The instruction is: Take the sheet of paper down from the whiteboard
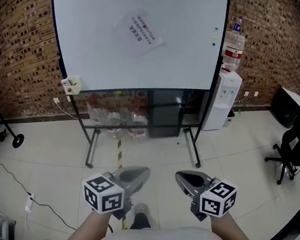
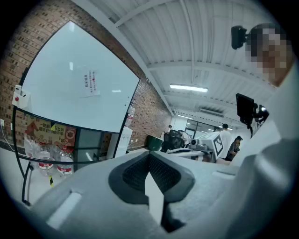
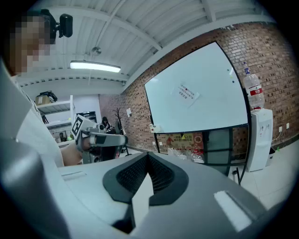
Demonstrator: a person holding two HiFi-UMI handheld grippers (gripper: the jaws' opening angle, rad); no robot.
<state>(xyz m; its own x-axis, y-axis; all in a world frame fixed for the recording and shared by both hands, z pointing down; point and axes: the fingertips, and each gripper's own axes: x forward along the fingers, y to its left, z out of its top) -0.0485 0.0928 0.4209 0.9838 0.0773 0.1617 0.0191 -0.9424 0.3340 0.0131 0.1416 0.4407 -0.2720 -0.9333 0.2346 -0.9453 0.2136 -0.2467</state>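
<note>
Sheet of paper (image 1: 144, 30): located on the upper middle of the whiteboard (image 1: 94, 46), face outward and rotated off square, so one corner points down toward the board's lower right. What fixes it to the whiteboard cannot be determined at this range.

Left gripper (image 1: 142, 172): jaws fully together, nothing between the pads. Right gripper (image 1: 182, 176): same condition, closed and empty. Both are held low and side by side, well short of the whiteboard and far below the sheet, pointing roughly at the stand legs (image 1: 90, 150) under the whiteboard.

Step in hand, as judged: approach. No contact with the sheet has been made.

Recommended procedure:
1. Close in square to the whiteboard's middle and stop short of the stand legs, which project forward from under the whiteboard onto the floor.
2. Open one set of jaws before reaching the whiteboard surface, not against it.
3. Raise that gripper to the sheet's lowest corner, the part nearest to reach.
4. Slide one pad behind the corner and close on paper only.
5. Peel outward and down, away from the whiteboard, slowly; a sideways pull is likely to tear the sheet.
6. Hold the second gripper near the opposite edge to catch any fastener or a curling sheet.

Caution: the whiteboard stands on a freestanding frame and may shift if pushed.
</note>
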